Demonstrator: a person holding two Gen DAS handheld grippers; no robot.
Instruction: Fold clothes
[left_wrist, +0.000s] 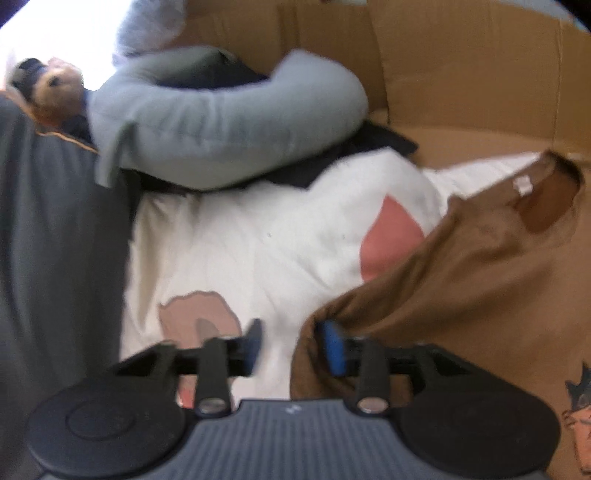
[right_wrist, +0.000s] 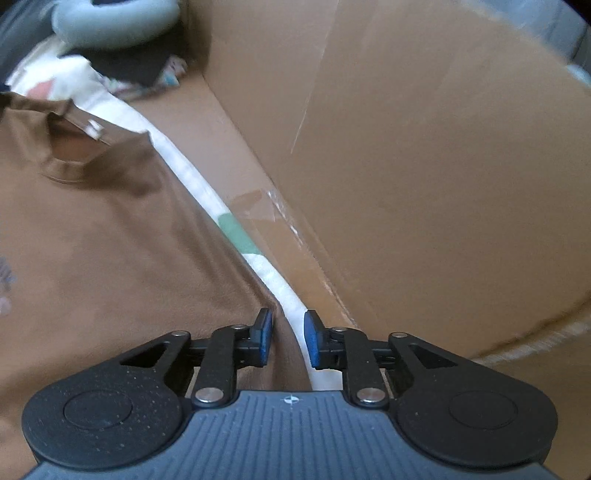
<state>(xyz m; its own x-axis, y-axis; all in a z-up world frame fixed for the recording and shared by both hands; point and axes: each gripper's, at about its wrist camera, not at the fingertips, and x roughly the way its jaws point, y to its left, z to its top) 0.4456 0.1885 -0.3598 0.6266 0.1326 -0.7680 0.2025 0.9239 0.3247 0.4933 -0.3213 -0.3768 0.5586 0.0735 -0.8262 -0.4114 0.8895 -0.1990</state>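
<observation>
A brown T-shirt (left_wrist: 480, 266) lies on a white sheet (left_wrist: 258, 240) with coloured patches. Its collar with a white label (left_wrist: 522, 184) sits at the far right, and a printed figure (left_wrist: 580, 417) shows at the right edge. My left gripper (left_wrist: 293, 345) is open just above the sheet, and a bunched edge of the shirt lies against its right pad. In the right wrist view the shirt (right_wrist: 110, 240) spreads flat to the left, collar (right_wrist: 94, 129) at the top. My right gripper (right_wrist: 289, 339) is open with a narrow gap over the shirt's edge and the sheet (right_wrist: 236, 225), pressing nothing.
Cardboard walls (right_wrist: 424, 147) rise close on the right and also stand behind the sheet (left_wrist: 461, 74). A grey-blue curved pillow (left_wrist: 221, 122) lies on dark clothes (left_wrist: 388, 140) at the back. A plush toy (left_wrist: 51, 85) sits far left, above grey fabric (left_wrist: 55, 258).
</observation>
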